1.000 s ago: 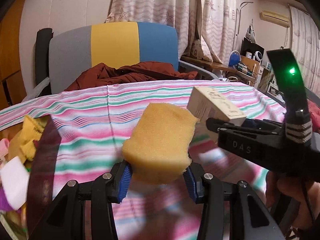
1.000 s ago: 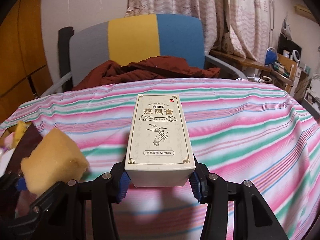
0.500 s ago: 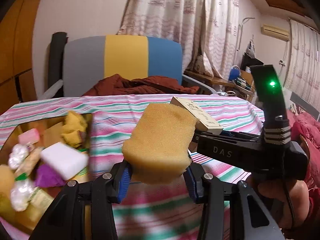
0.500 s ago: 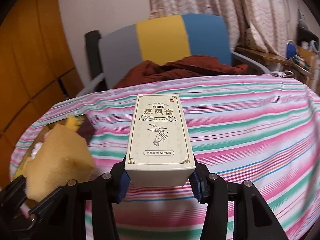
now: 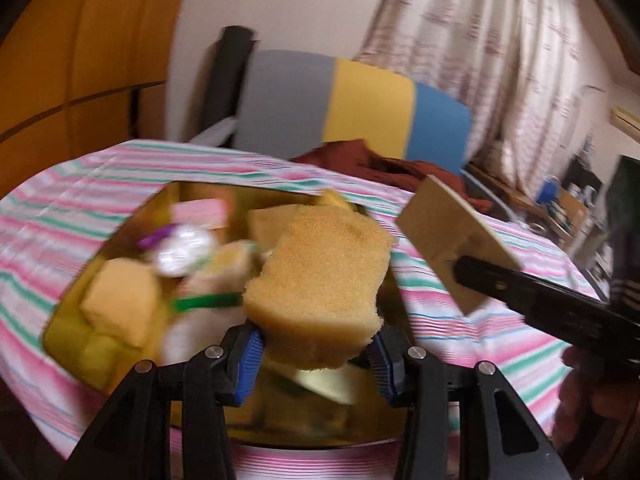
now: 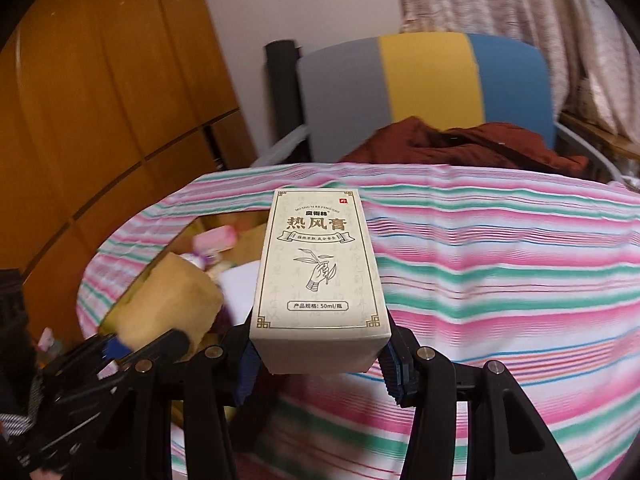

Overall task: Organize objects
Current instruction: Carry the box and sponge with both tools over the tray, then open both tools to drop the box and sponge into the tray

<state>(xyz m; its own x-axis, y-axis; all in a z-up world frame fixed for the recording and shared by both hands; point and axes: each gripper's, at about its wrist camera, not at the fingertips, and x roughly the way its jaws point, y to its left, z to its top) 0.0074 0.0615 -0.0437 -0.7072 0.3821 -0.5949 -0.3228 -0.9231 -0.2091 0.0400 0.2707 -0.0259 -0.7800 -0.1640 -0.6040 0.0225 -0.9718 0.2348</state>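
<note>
My left gripper is shut on a yellow sponge, held above a brown box filled with sponges, soap bars and small wrapped items. The right gripper is shut on a cream carton with Chinese print, hovering over the striped tablecloth. In the left wrist view the carton and the right gripper show at the right of the sponge. In the right wrist view the sponge and the left gripper sit at the lower left, over the box.
A chair with a grey, yellow and blue back stands behind the table with a rust-red garment on it. Wooden cabinets line the left. Curtains and cluttered shelves are at the right.
Both grippers swung left with their loads. The box of items has come from the left edge to under the sponge, and it has entered the right wrist view.
</note>
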